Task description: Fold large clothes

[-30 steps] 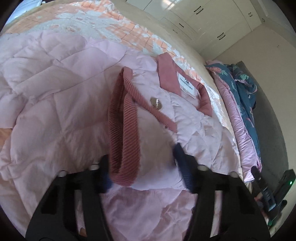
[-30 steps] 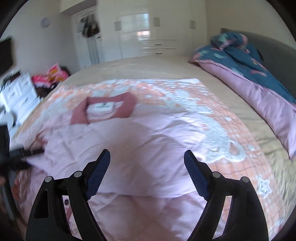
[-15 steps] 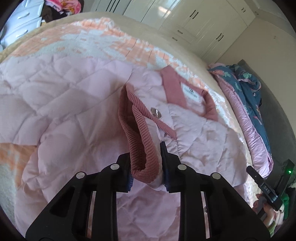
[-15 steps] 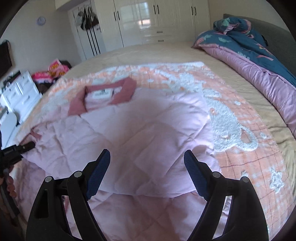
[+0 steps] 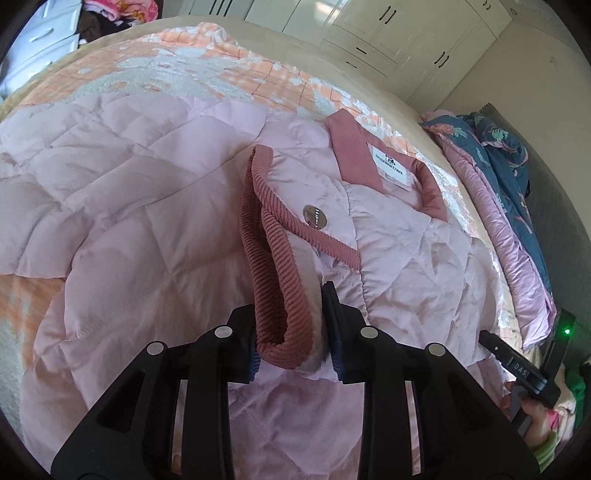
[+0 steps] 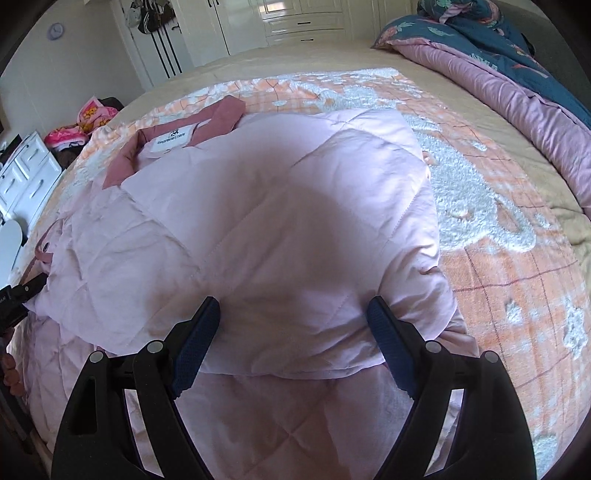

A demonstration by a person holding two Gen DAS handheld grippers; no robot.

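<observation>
A pale pink quilted jacket lies spread on the bed, its dark pink collar and white label toward the far side. My left gripper is shut on the jacket's ribbed dark pink cuff, held over the jacket's body. The right wrist view shows the same jacket folded over itself, collar at the upper left. My right gripper is open, its jaws on either side of the folded edge, nothing held.
The jacket rests on an orange and white blanket over the bed. A pink and blue duvet is heaped along the far right. White wardrobes stand behind. White drawers stand left of the bed. The other gripper shows at the right edge.
My left gripper closed on the ribbed cuff and has held it since. My right gripper moved down and forward toward the jacket's folded edge and stayed open.
</observation>
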